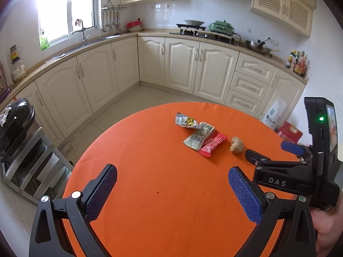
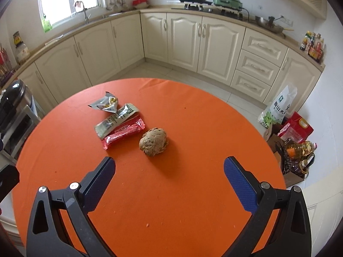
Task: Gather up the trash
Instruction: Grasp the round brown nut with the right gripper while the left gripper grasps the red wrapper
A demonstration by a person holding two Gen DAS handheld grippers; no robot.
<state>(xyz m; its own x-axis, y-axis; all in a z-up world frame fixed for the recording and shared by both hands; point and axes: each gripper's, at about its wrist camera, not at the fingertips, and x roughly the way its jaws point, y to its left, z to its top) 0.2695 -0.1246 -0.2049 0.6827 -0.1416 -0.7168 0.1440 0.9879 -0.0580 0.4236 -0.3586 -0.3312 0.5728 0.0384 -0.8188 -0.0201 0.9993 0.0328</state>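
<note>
near half of orange table [image 2: 193, 203] bare, open to approach. wrappers [image 2: 120, 124] and brown lump [image 2: 153, 141] clustered mid-table, far edge beyond them unobstructed.

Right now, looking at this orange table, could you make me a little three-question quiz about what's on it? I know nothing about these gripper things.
1. True or false: the right gripper is holding the brown crumpled wad.
2. How many flat wrappers lie on the orange table? A) one B) three C) five
3. Fill in: the red wrapper lies closest to the ____ wad.

Key:
1. False; both it and the left gripper are open and empty.
2. B: the silver-yellow wrapper, the pale green wrapper and the red one.
3. Brown.
</note>
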